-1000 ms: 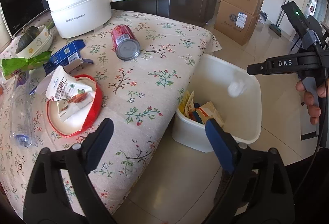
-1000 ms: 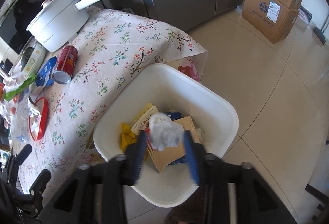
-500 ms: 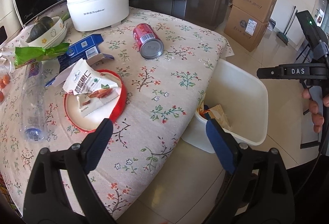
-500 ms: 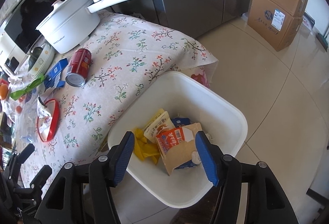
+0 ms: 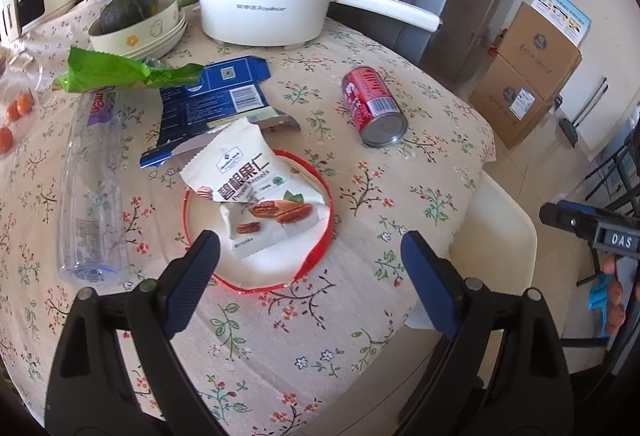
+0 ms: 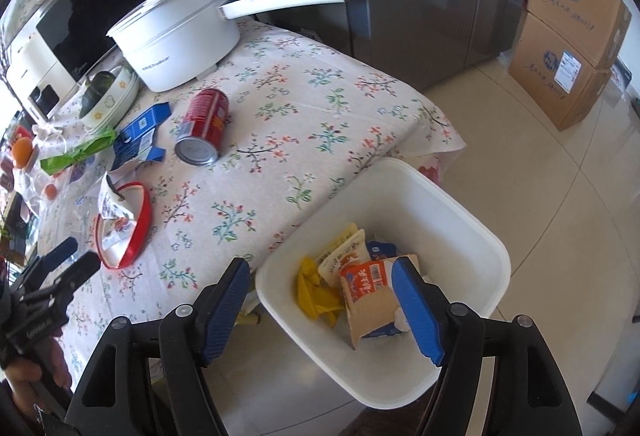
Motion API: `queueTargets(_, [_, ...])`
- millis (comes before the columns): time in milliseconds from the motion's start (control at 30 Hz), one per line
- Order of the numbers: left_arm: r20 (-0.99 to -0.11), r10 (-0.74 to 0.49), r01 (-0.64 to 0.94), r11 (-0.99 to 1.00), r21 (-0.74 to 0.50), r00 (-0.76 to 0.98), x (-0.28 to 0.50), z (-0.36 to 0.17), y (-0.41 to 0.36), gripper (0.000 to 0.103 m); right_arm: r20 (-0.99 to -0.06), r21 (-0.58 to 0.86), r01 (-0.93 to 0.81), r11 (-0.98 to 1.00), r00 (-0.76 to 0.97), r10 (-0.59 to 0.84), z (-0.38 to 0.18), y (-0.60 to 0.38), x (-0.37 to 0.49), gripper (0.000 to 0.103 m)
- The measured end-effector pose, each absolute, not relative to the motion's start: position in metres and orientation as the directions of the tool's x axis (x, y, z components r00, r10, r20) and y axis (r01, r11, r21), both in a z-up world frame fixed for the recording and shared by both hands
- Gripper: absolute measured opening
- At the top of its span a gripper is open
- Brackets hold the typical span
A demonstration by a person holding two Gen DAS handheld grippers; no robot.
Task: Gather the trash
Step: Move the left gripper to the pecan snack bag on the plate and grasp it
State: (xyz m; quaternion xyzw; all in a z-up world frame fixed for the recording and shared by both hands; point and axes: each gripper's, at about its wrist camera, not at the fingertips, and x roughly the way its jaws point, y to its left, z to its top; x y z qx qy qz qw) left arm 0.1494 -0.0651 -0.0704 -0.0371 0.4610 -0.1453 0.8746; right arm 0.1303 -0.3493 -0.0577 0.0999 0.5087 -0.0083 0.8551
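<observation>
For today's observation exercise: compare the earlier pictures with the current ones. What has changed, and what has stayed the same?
The right gripper let go of a white tissue into the bin; its fingers have just been opening, with nothing between them. The left gripper swung from the bin toward the snack bag. The can stayed put.

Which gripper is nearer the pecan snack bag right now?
Left. The left gripper hangs just above the pecan snack bag on its red-rimmed lid; the right gripper is over the white bin.
</observation>
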Motion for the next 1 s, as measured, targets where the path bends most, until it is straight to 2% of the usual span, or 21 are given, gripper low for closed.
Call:
queueTargets(167, [-0.792, -0.301, 0.144, 0.953, -0.266, 0.531, 0.166, -0.079, -0.059, 0.090, -0.869, 0.166, 0.095, 0.982, 0.484, 0.100, -0.055, -0.340, 0.137, 0.076])
queueTargets(333, [-0.793, -0.263, 0.080, 0.961, -0.263, 0.550, 0.185, -0.087, -0.060, 0.083, -0.874, 0.161, 0.080, 0.984, 0.475, 0.104, -0.057, -0.335, 0.140, 0.077])
queueTargets(633, [-0.795, -0.180, -0.028, 0.970, -0.240, 0.579, 0.205, -0.104, -0.051, 0.060, -0.887, 0.141, 0.084, 0.986, 0.453, 0.088, -0.066, -0.337, 0.148, 0.077])
queueTargets(733, [-0.794, -0.161, -0.018, 0.977, -0.211, 0.586, 0.204, -0.104, -0.054, 0.049, -0.891, 0.134, 0.087, 0.987, 0.446, 0.082, -0.068, -0.339, 0.149, 0.077])
queueTargets(767, [-0.793, -0.158, -0.007, 0.980, -0.200, 0.588, 0.203, -0.104, -0.056, 0.033, -0.892, 0.133, 0.087, 0.987, 0.445, 0.081, -0.069, -0.339, 0.148, 0.077])
queueTargets(833, [-0.798, -0.165, 0.010, 0.981, -0.196, 0.579, 0.203, -0.105, -0.057, 0.026, -0.893, 0.131, 0.089, 0.987, 0.444, 0.078, -0.069, -0.339, 0.148, 0.077])
queueTargets(867, [-0.798, -0.177, 0.020, 0.979, -0.203, 0.576, 0.203, -0.105, -0.057, 0.009, -0.893, 0.131, 0.089, 0.987, 0.443, 0.079, -0.069, -0.339, 0.148, 0.077])
queueTargets(1000, [-0.800, -0.180, 0.026, 0.979, -0.202, 0.573, 0.198, -0.100, -0.054, 0.005, -0.891, 0.132, 0.089, 0.987, 0.447, 0.079, -0.068, -0.337, 0.147, 0.077])
